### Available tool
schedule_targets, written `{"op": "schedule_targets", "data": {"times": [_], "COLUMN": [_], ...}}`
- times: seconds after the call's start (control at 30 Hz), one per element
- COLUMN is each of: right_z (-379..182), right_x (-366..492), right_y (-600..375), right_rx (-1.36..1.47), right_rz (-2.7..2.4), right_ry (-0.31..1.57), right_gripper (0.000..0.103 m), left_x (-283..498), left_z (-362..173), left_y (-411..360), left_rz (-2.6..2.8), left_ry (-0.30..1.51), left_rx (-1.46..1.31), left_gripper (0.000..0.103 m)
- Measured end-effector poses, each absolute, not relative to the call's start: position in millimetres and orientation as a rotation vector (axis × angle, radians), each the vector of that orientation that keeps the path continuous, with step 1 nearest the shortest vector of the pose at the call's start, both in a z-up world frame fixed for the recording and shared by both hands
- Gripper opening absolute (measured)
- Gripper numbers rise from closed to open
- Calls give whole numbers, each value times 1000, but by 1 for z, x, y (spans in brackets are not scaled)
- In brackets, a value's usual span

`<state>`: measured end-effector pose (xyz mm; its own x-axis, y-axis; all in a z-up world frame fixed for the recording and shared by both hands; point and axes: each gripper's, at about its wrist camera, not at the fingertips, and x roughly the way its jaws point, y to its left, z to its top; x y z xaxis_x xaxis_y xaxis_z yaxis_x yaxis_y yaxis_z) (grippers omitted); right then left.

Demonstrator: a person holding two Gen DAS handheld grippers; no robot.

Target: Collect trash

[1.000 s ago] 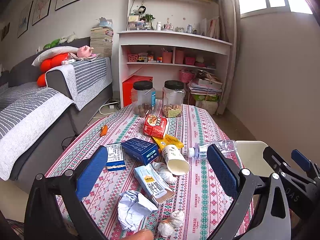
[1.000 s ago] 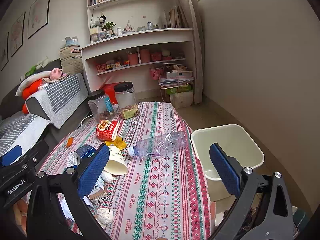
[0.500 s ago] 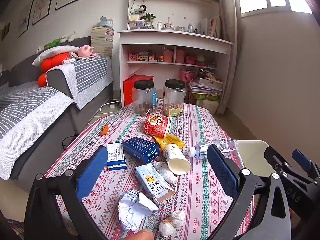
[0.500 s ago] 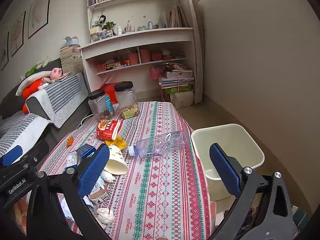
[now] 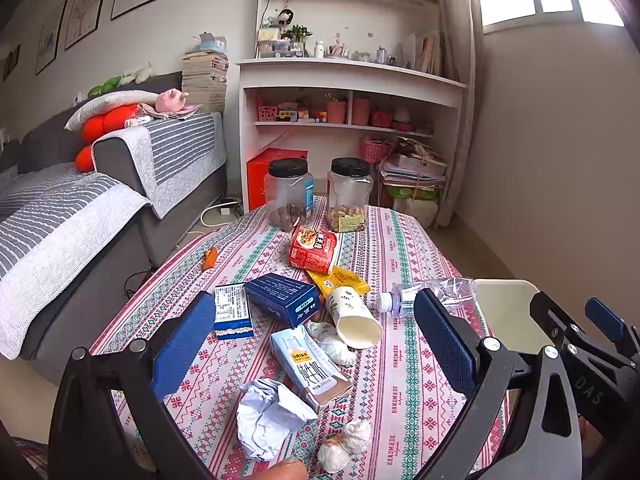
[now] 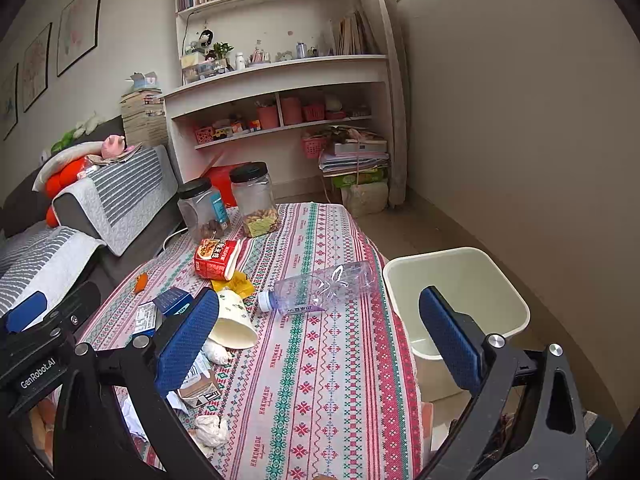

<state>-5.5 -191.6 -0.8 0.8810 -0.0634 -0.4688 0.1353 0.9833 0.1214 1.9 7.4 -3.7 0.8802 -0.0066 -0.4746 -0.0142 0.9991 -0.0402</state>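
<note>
Trash lies scattered on the patterned tablecloth (image 5: 404, 364): a milk carton (image 5: 310, 364), crumpled white paper (image 5: 268, 412), tissue balls (image 5: 346, 442), a tipped paper cup (image 5: 352, 314), a blue box (image 5: 282, 298), a red snack box (image 5: 314, 250), a yellow wrapper (image 5: 338, 280) and an empty clear bottle (image 6: 320, 288). A cream waste bin (image 6: 456, 296) stands on the floor beside the table's right edge. My left gripper (image 5: 316, 344) hovers open above the carton and cup. My right gripper (image 6: 320, 336) is open too, above the cloth near the bottle, nothing between its fingers.
Two black-lidded jars (image 5: 318, 194) with nuts stand at the table's far end. An orange scrap (image 5: 209, 258) lies near the left edge. A grey sofa (image 5: 100, 208) runs along the left; a white bookshelf (image 5: 348, 100) fills the back wall.
The left wrist view has shifted slightly, with the table items sitting a little lower and closer. The right gripper has barely moved. Both stay open.
</note>
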Motion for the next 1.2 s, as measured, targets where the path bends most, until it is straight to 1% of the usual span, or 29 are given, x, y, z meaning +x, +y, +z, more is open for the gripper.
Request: {"op": "schedule_targets", "data": {"times": [1.2], "right_z": [-3], "right_x": [-4], "right_y": [-187], "right_rx": [155], "right_rz": [-95], "right_ry": [501], "right_gripper": [96], "left_x": [6], "left_z": [-9], "left_y": [12], "left_rz": [20], "left_ry": [518], "left_rx": [-47], "left_gripper": [96]}}
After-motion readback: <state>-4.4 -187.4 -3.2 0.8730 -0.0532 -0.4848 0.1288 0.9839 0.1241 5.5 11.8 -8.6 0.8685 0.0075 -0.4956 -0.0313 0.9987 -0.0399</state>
